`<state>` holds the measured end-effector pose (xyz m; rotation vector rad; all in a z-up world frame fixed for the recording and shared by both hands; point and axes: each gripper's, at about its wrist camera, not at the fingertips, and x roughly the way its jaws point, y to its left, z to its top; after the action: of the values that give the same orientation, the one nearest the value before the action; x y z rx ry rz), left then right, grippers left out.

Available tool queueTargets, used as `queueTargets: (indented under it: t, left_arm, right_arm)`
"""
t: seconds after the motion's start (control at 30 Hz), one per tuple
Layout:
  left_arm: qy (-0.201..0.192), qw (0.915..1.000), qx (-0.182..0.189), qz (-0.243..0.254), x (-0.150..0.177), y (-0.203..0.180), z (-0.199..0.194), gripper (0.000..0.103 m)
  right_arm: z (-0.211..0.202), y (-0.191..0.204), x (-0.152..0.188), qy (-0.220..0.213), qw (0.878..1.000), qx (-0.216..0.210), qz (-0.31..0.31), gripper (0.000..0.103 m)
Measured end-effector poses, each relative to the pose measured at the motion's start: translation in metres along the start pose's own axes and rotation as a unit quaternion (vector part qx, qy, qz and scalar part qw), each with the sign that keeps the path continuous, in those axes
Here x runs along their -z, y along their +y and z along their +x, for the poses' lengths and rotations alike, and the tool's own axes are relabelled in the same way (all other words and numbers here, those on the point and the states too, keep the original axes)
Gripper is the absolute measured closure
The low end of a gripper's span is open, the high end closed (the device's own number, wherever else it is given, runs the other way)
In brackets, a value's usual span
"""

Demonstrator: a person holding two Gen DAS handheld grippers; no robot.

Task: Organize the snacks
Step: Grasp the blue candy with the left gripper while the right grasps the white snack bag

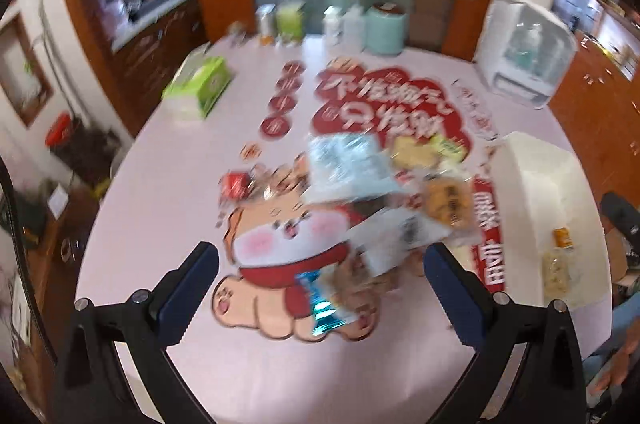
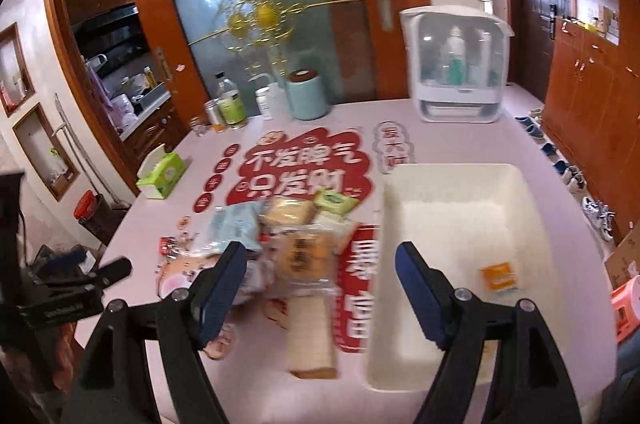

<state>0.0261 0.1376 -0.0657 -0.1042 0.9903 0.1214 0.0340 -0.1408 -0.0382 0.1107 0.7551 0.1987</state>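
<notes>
Heap of clear-wrapped pastry and biscuit snack packets (image 2: 296, 244): lying flat, overlapping, ahead-left of right gripper (image 2: 320, 288). White rectangular plastic bin (image 2: 520, 191): ahead-right, containing one orange packet (image 2: 498, 278).

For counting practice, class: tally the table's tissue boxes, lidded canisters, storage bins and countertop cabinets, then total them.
Green cardboard tissue box: 1
Mint-green cylindrical canister with brown lid: 1
White rectangular plastic bin: 1
White clear-fronted bottle cabinet: 1
Total: 4

A green tissue box (image 2: 162, 175), mint canister (image 2: 307, 95) and white sterilizer cabinet (image 2: 458, 63) stand on the table (image 2: 256, 376).
</notes>
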Motion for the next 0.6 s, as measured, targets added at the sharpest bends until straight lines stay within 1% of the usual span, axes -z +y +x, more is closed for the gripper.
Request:
queueTargets:
  t: [0.1, 0.17, 0.23, 0.27, 0.33, 0.4, 0.5, 0.53, 0.6]
  left_arm:
    - [0.025, 0.9996, -0.002, -0.010, 0.009, 0.023, 0.024, 0.003]
    - [0.043, 0.9990, 0.006, -0.009, 0.016, 0.028, 0.043, 0.003]
    - [0.070, 0.9973, 0.017, -0.011, 0.023, 0.033, 0.068, 0.003]
    - [0.080, 0.9965, 0.020, -0.013, 0.024, 0.031, 0.077, 0.004]
    - [0.110, 0.9934, 0.021, -0.024, 0.031, 0.030, 0.106, 0.010]
    - [0.134, 0.9900, 0.024, -0.037, 0.037, 0.028, 0.127, 0.014]
    - [0.174, 0.9824, 0.035, -0.057, 0.050, 0.023, 0.154, 0.026]
    - [0.191, 0.9793, 0.037, -0.054, 0.056, 0.019, 0.163, 0.028]
    - [0.208, 0.9761, 0.046, -0.043, 0.064, 0.012, 0.171, 0.028]
  right_arm:
    - [0.024, 0.028, -0.002, 0.027, 0.999, -0.001, -0.019, 0.026]
    - [0.041, 0.044, -0.002, 0.049, 0.998, 0.005, -0.032, 0.026]
    - [0.059, 0.057, 0.000, 0.068, 0.997, 0.012, -0.039, 0.026]
    - [0.070, 0.061, 0.002, 0.082, 0.996, 0.010, -0.033, 0.026]
    - [0.091, 0.063, 0.007, 0.105, 0.994, -0.003, -0.005, 0.026]
    - [0.119, 0.060, 0.014, 0.138, 0.990, -0.013, 0.039, 0.026]
    - [0.154, 0.057, 0.030, 0.180, 0.980, -0.014, 0.085, 0.026]
    - [0.161, 0.057, 0.033, 0.188, 0.978, -0.013, 0.092, 0.026]
    - [0.178, 0.057, 0.043, 0.205, 0.972, -0.013, 0.116, 0.025]
